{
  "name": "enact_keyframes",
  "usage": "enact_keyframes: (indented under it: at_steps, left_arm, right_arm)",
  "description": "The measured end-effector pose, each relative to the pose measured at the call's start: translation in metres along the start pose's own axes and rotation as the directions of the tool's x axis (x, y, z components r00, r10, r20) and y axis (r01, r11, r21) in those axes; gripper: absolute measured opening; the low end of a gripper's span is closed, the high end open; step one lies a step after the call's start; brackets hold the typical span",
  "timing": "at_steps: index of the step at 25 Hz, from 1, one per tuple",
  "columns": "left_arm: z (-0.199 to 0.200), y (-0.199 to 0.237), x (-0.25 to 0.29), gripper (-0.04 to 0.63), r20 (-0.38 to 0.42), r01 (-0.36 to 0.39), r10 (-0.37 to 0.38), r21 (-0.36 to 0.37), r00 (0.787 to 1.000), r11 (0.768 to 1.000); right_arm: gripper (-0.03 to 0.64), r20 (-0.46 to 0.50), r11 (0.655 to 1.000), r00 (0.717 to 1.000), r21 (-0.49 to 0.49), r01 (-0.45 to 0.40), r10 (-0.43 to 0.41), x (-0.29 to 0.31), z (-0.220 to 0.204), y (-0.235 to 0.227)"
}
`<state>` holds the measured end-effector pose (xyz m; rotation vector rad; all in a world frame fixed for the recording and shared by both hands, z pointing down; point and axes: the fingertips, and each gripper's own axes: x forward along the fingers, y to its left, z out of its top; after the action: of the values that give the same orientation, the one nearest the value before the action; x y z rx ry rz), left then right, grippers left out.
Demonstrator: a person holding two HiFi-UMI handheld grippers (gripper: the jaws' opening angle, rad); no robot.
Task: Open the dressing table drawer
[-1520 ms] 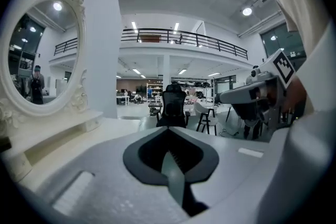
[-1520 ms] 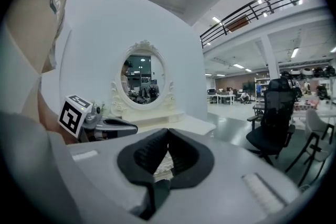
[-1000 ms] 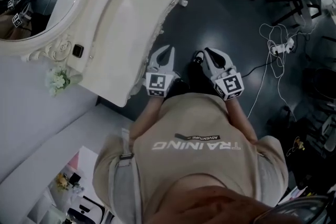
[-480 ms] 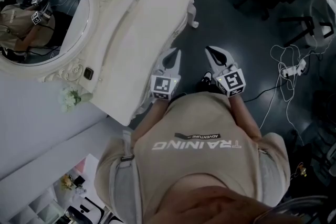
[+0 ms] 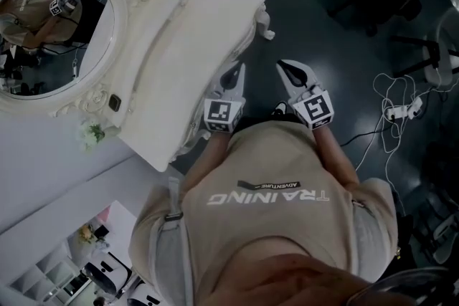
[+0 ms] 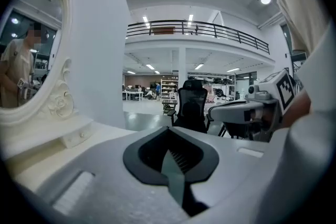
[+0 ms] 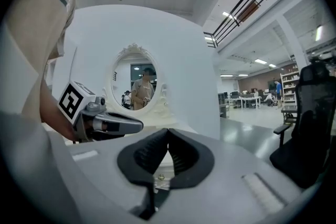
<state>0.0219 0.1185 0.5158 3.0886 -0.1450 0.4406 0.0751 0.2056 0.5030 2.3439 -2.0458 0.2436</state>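
Judged the task as not yet begun. Located the cream-white carved wooden dressing table (image 5: 193, 25) in the upper left of the head view, with its oval mirror in a scrolled white frame (image 5: 54, 32) at the far left edge. Found no drawer pulled out in any view.

Noted one small cream drawer with a round knob (image 6: 79, 136) on the raised back tier, at the left of the left gripper view, closed flush. Noted also a small brass-coloured knob (image 7: 161, 177) low in the centre of the right gripper view, seen through the gap under the fingers and set on a white front panel. Took it for the handle of a front drawer under the desk edge nearest the person. Could not settle on either as the one meant.

Found the white left gripper (image 5: 235, 75) near the centre of the head view, just beside the front edge of the desk but apart from it, pointing roughly along that edge. Found the white right gripper (image 5: 288, 69) just to its right, over the dark floor (image 5: 301, 25), clear of the desk.

Read the dark ribbed fingers (image 6: 181, 157) of the left gripper as pressed together on nothing. Read the fingers (image 7: 149, 155) of the right gripper likewise as pressed together and holding nothing, with the knob beyond them and untouched.

Left to do, by this reading: turn a gripper to the drawer front, spread its fingers, close them on the knob, draw the drawer out.
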Motion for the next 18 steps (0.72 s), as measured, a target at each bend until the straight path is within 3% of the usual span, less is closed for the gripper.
enact_keyframes:
  at_steps: [3,9,13,18]
  left_arm:
    - [-0.007,0.006,0.010,0.006,-0.026,-0.017,0.014,-0.107,1.000,0.994]
    - [-0.018,0.033,0.014,0.006,-0.049,-0.057,0.053,-0.080,0.997,0.995]
    - [-0.027,0.045,0.027,0.006,-0.064,-0.040,0.034,-0.105,0.997,0.994]
    - [-0.012,0.070,0.062,0.006,-0.032,-0.026,0.023,-0.094,0.999,0.995]
  right_arm:
    - [0.003,-0.003,1.000,1.000,0.010,-0.001,0.001,0.011,-0.007,-0.010]
    - [0.003,-0.001,0.999,1.000,0.017,0.030,-0.030,0.038,-0.008,-0.016]
    - [0.003,-0.029,0.999,0.999,-0.005,0.046,-0.046,0.048,-0.011,-0.020]
    - [0.003,-0.064,0.999,0.997,-0.026,0.030,-0.031,0.068,0.001,-0.041]
